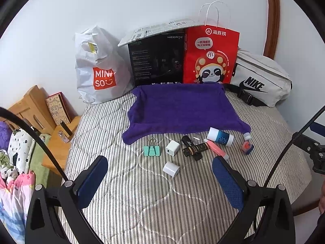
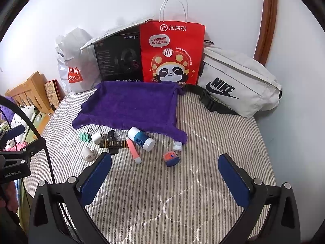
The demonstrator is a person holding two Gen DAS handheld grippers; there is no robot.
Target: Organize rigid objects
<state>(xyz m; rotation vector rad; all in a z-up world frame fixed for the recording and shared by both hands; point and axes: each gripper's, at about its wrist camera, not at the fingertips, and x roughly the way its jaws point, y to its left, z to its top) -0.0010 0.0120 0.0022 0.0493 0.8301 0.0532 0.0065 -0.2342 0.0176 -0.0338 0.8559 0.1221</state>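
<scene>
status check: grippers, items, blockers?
Left gripper and right gripper open, empty, above the striped bedspread. Small items loose in front of the purple towel, none on it. Nothing in the way.

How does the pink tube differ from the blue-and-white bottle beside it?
The pink tube is slim and narrow; the bottle is far fatter. The tube is pink with a white tip; the bottle has a dark blue printed middle and white ends. The tube's far end lies against the bottle, and its white tip points toward the cameras, while the bottle lies crosswise by the purple cloth. Both lie on their sides on the striped bed.
</scene>
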